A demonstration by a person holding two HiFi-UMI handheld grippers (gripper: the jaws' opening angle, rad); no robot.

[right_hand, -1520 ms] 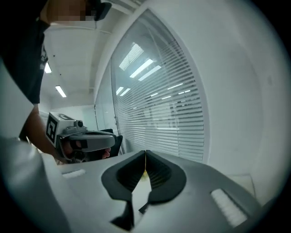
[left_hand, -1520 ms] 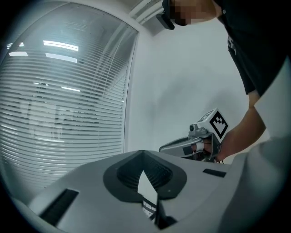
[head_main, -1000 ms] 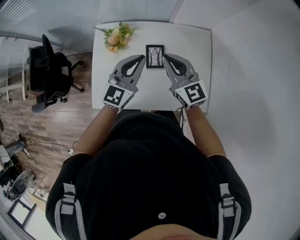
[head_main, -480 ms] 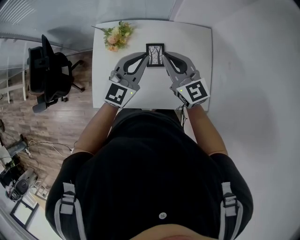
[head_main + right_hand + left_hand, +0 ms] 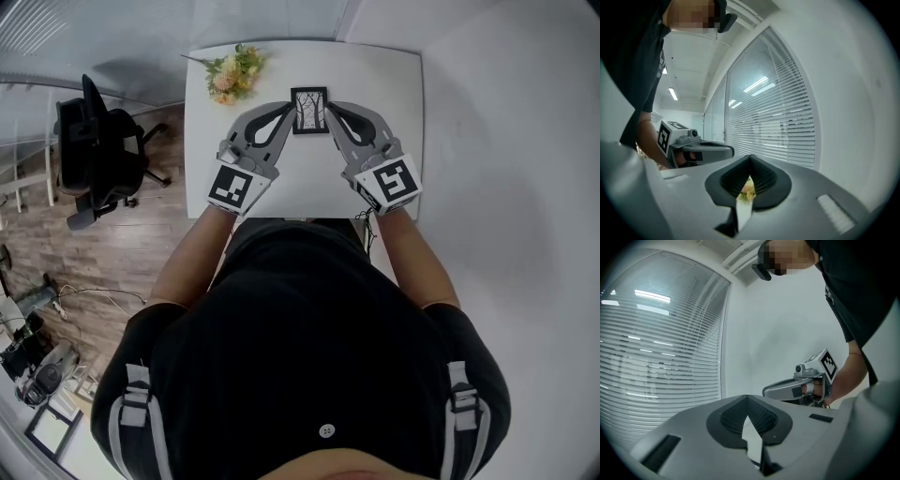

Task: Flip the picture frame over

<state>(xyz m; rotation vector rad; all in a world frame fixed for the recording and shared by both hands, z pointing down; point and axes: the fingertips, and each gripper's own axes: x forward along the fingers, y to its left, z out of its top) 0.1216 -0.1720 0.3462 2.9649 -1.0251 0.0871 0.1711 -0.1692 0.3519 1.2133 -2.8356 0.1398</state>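
A small black picture frame (image 5: 309, 110) lies face up on the white table (image 5: 394, 84), showing a print of bare trees. My left gripper (image 5: 289, 112) lies flat on the table with its shut tip against the frame's left edge. My right gripper (image 5: 330, 112) mirrors it, shut, its tip at the frame's right edge. In the left gripper view my own jaws (image 5: 748, 400) meet at the tip and the right gripper (image 5: 801, 385) shows beyond them. In the right gripper view the jaws (image 5: 750, 160) are shut too, with the left gripper (image 5: 693, 147) beyond. The jaws hide the frame in both gripper views.
A bunch of artificial flowers (image 5: 234, 73) lies at the table's far left corner, and shows through the slit in the right gripper view as flowers (image 5: 748, 189). A black office chair (image 5: 94, 150) stands left of the table on the wooden floor. A white wall runs along the right.
Both grippers have slid forward across the table, and their tips have come in against the two sides of the frame. The frame itself has stayed in place.
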